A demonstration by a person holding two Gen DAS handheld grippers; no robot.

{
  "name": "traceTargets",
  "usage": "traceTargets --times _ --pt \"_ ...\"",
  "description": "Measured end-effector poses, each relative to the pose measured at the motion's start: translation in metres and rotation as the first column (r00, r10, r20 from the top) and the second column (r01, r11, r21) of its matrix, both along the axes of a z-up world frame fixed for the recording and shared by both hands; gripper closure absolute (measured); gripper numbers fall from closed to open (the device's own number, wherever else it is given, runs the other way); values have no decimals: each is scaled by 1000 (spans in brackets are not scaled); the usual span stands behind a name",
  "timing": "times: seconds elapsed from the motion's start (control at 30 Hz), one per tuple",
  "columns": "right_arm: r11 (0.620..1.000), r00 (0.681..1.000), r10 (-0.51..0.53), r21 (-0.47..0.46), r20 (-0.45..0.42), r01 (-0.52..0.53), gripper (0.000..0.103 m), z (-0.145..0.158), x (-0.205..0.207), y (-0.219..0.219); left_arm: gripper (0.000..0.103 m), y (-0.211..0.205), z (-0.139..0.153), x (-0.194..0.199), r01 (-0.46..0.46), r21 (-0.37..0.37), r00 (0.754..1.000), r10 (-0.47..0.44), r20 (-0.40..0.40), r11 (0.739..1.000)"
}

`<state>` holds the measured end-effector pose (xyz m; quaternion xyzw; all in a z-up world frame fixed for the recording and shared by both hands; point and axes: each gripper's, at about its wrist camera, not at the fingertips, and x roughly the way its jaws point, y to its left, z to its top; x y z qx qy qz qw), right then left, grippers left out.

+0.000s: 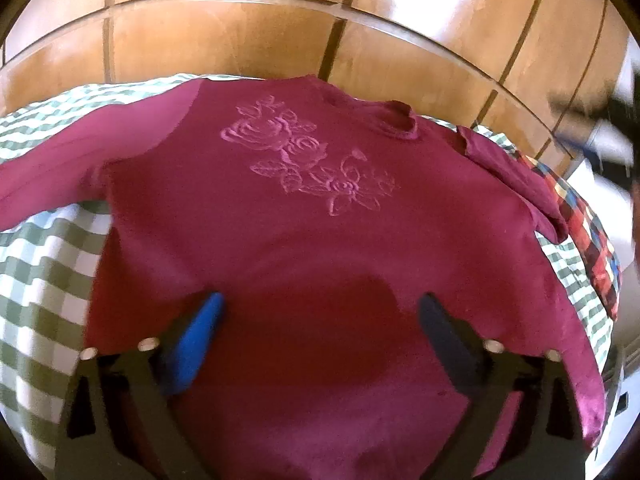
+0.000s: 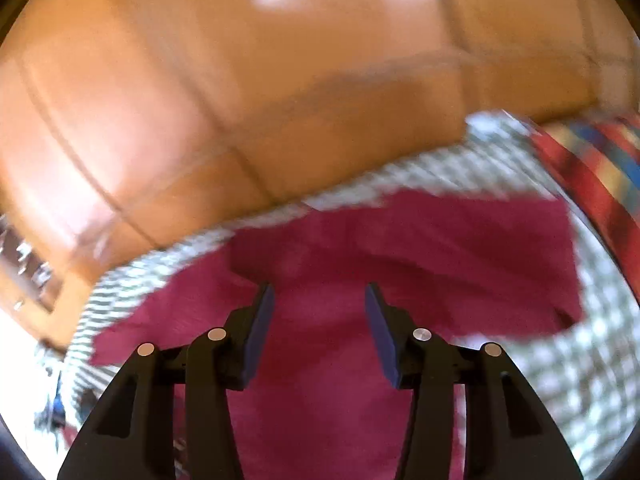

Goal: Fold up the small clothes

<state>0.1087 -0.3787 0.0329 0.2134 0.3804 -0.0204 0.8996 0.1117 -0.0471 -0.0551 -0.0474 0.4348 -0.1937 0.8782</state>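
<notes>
Maroon top (image 1: 312, 208) lies spread face-up on the green checked cloth (image 1: 44, 280), rose embroidery (image 1: 304, 156) ahead of the left gripper (image 1: 320, 312) fingers. Left fingers wide, empty, over the lower body. Right gripper (image 2: 320, 304) fingers moderately apart, empty, above the sleeve side (image 2: 460, 240); view blurred. Plaid fabric (image 1: 580, 240) beyond. Folding apparently not begun; next move likely needs a pinch on a sleeve or hem edge.

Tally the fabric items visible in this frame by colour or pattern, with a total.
Maroon top with floral embroidery: 1
Green-and-white checked sheet: 1
Red multicolour plaid cloth: 1
Total: 3
</notes>
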Motion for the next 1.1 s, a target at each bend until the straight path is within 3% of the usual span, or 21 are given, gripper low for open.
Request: traceTargets --times 0.13,0.23,0.37,0.4,0.47,0.6,0.67,0.7,0.73,1.03,1.07,1.1 --pt "999 994 -40 -25 -98 38 57 -46 -42 -22 41 -2 14 6 30 -60 999 -32 -27 998" --pt "999 994 8 -48 -105 -14 57 -65 -67 -8 46 -20 34 21 87 -135 995 -91 -31 987" --pt "974 993 76 -209 -90 -93 53 -79 -81 33 48 -68 54 48 175 -203 982 -184 -31 964" --pt "964 993 80 -246 -90 -100 41 -86 -81 39 44 -81 57 57 190 -216 979 -201 -31 958" --pt "948 992 89 -299 -88 -111 39 -97 -81 48 34 -100 61 68 205 -230 975 -219 -35 951" --pt "950 995 84 -296 -49 -95 34 -104 -85 47 36 -154 61 104 245 -203 959 -268 -91 948" --pt "963 996 88 -251 -35 -94 33 -107 -85 40 50 -181 56 122 267 -199 948 -293 -120 943" --pt "967 995 90 -238 -30 -95 32 -106 -85 40 63 -189 54 126 272 -194 945 -300 -132 943" --pt "971 995 94 -219 -22 -97 31 -107 -86 37 65 -201 50 133 279 -185 941 -307 -145 942" --pt "974 992 123 -191 -3 -121 23 -105 -86 42 68 -268 21 173 266 -111 935 -285 -211 957" --pt "975 992 125 -187 -1 -123 22 -105 -86 41 77 -273 17 176 260 -105 935 -278 -220 960" --pt "975 992 125 -185 -1 -123 22 -104 -87 41 95 -278 16 178 262 -90 937 -276 -217 961"
